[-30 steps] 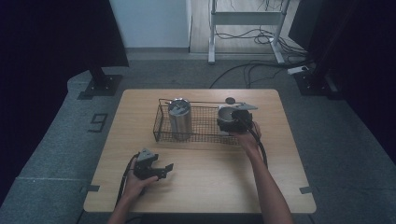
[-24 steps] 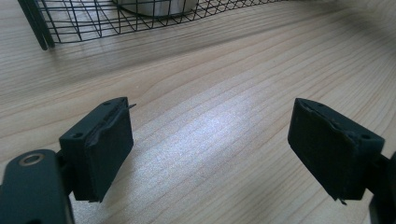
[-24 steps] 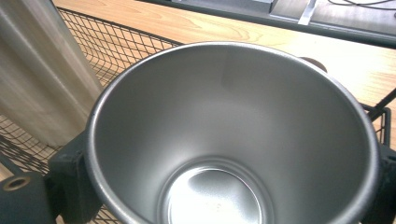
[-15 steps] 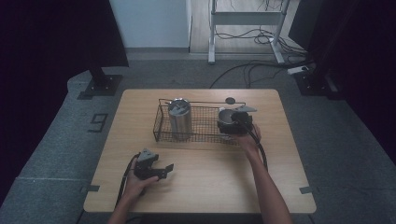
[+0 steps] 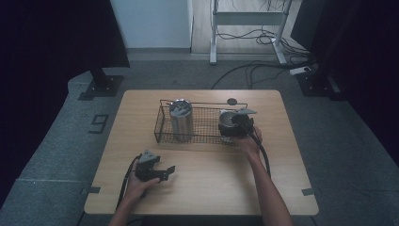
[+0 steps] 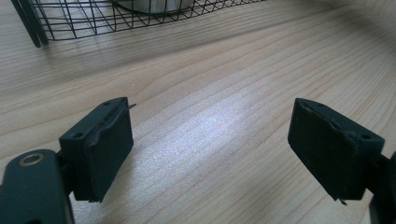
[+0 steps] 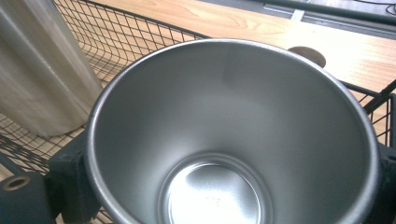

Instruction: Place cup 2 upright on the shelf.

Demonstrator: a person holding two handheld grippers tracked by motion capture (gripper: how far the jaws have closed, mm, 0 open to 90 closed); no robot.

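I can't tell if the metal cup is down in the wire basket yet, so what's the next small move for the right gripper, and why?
Probably lower it slightly. The right gripper has its jaws around the steel cup, upright over the wire basket beside the tall tumbler; whether the cup touches the mesh cannot be told.

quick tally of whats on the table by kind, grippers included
steel cups: 2, a tall one and an open one, both in the basket
wire baskets: 1
handheld grippers: 2, left, right
dark round discs: 1
total: 6
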